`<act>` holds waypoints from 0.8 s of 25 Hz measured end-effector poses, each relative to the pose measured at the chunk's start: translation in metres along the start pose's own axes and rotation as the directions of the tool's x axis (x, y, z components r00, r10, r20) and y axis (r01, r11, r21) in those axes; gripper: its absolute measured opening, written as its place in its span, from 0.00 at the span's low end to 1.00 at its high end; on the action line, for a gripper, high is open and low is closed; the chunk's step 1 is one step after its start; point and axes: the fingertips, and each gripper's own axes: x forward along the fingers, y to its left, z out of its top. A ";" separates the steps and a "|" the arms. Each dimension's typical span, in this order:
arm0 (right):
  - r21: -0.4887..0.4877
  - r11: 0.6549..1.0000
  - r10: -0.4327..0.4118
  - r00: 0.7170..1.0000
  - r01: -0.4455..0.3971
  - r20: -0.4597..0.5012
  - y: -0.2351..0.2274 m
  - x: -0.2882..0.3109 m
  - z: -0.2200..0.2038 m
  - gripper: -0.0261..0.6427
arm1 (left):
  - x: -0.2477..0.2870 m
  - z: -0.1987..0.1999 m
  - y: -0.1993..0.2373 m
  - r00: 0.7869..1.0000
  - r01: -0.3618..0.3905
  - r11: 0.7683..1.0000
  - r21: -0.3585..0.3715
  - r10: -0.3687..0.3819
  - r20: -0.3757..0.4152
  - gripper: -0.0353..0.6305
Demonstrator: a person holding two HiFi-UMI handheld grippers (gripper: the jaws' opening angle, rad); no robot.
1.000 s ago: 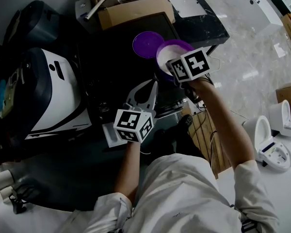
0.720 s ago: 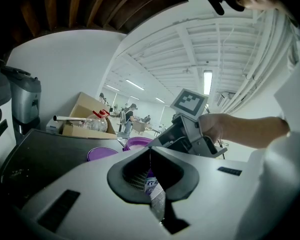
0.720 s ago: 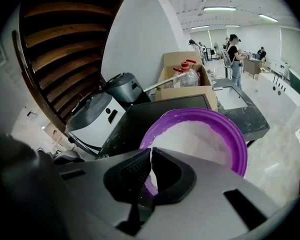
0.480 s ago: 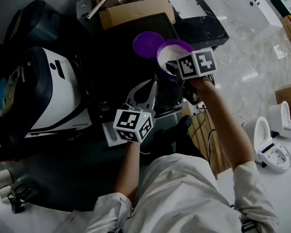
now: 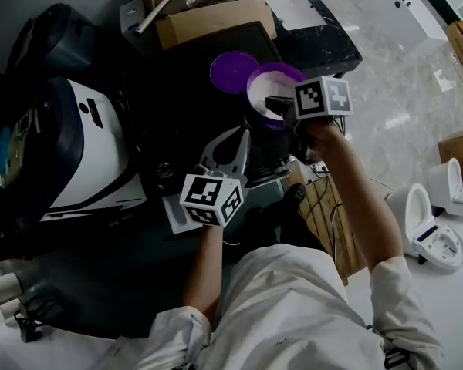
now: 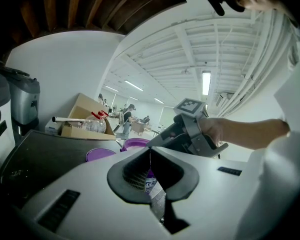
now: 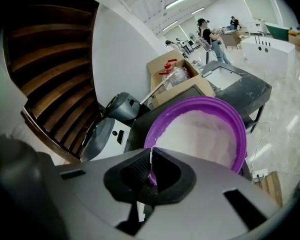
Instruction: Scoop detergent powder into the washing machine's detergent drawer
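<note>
right gripper [image 7: 151,156] view: jaws closed, tips meeting in a thin line just at the near rim of the tub [image 7: 241,134]. The tub is full of powder [image 7: 200,134]. There's a purple sliver low in the slit; can't tell if it's tub wall or something pinched.

Head view doesn't show jaw state but gives the layout: tub on the dark table [image 5: 177,91], lid [image 5: 233,72] just beside it on the left, box [image 5: 216,18] behind.

left gripper [image 6: 150,154] view: jaws also together, nothing between them. It's aimed at the tub's side, with the right gripper reaching in from the right.

Head view only: left gripper hangs near the table's front edge, apart from the tub.

Vs 1 s ago: right gripper's cube [image 5: 324,97] has swung right and up, and the tip is further over the powder. left gripper unchanged.
</note>
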 end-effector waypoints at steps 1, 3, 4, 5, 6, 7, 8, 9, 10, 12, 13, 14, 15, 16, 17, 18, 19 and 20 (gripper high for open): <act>0.028 1.000 -0.001 1.000 0.001 0.010 -0.003 -0.002 0.000 0.05 | 0.000 0.000 -0.001 1.000 0.002 1.000 0.001 -0.002 0.000 0.08; 0.086 0.996 0.005 0.999 -0.007 0.033 -0.008 -0.005 0.000 0.05 | 0.001 0.001 -0.002 1.000 0.006 1.000 0.004 -0.006 -0.001 0.08; 0.118 0.993 0.012 0.999 -0.018 0.046 -0.011 -0.006 0.000 0.05 | 0.001 0.001 -0.003 1.000 0.008 1.000 0.006 -0.008 -0.002 0.08; 0.153 0.988 0.022 0.998 -0.032 0.061 -0.013 -0.007 0.000 0.05 | 0.001 0.001 -0.004 1.000 0.010 1.000 0.007 -0.010 -0.003 0.08; 0.188 0.981 0.033 0.996 -0.047 0.078 -0.015 -0.009 0.000 0.05 | 0.001 0.000 -0.005 1.000 0.012 1.000 0.008 -0.012 -0.004 0.08; 0.221 0.973 0.042 0.995 -0.062 0.094 -0.017 -0.011 0.000 0.05 | 0.001 0.000 -0.006 1.000 0.015 1.000 0.009 -0.015 -0.005 0.08; 0.252 0.965 0.050 0.993 -0.077 0.111 -0.018 -0.013 0.000 0.05 | 0.002 0.000 -0.007 1.000 0.017 1.000 0.010 -0.017 -0.006 0.08; 0.281 0.956 0.056 0.990 -0.090 0.128 -0.020 -0.015 0.001 0.05 | 0.002 -0.001 -0.009 1.000 0.020 1.000 0.011 -0.020 -0.007 0.08; 0.309 0.946 0.058 0.988 -0.100 0.143 -0.022 -0.017 0.001 0.05 | 0.002 -0.001 -0.010 1.000 0.024 1.000 0.012 -0.023 -0.008 0.08; 0.357 0.927 0.054 0.984 -0.113 0.171 -0.027 -0.022 0.001 0.05 | 0.001 -0.001 -0.012 1.000 0.030 0.999 0.015 -0.029 -0.011 0.08; 0.375 0.920 0.050 0.982 -0.117 0.185 -0.029 -0.024 0.000 0.05 | 0.001 -0.001 -0.013 0.999 0.033 0.999 0.016 -0.033 -0.013 0.08; 0.391 0.912 0.046 0.979 -0.123 0.199 -0.032 -0.026 0.000 0.05 | 0.000 -0.001 -0.014 0.999 0.036 0.999 0.018 -0.036 -0.014 0.08; 0.407 0.904 0.045 0.976 -0.131 0.214 -0.034 -0.028 0.000 0.05 | -0.001 -0.002 -0.015 0.999 0.038 0.999 0.020 -0.038 -0.016 0.08; 0.423 0.895 0.046 0.972 -0.141 0.229 -0.035 -0.030 -0.001 0.05 | -0.002 -0.002 -0.016 0.999 0.040 0.999 0.023 -0.040 -0.017 0.08; 0.439 0.886 0.047 0.969 -0.153 0.244 -0.037 -0.032 -0.001 0.05 | -0.003 -0.002 -0.017 0.999 0.041 0.999 0.025 -0.040 -0.017 0.08; 0.452 0.877 0.048 0.965 -0.165 0.259 -0.038 -0.034 -0.001 0.05 | -0.004 -0.002 -0.017 0.999 0.041 0.999 0.027 -0.041 -0.017 0.08; 0.463 0.868 0.050 0.961 -0.177 0.273 -0.039 -0.036 -0.001 0.05 | -0.004 -0.001 -0.017 0.999 0.042 0.999 0.029 -0.041 -0.017 0.08; 0.472 0.861 0.052 0.957 -0.188 0.286 -0.040 -0.037 -0.001 0.05 | -0.005 -0.001 -0.017 0.999 0.042 0.999 0.030 -0.041 -0.017 0.08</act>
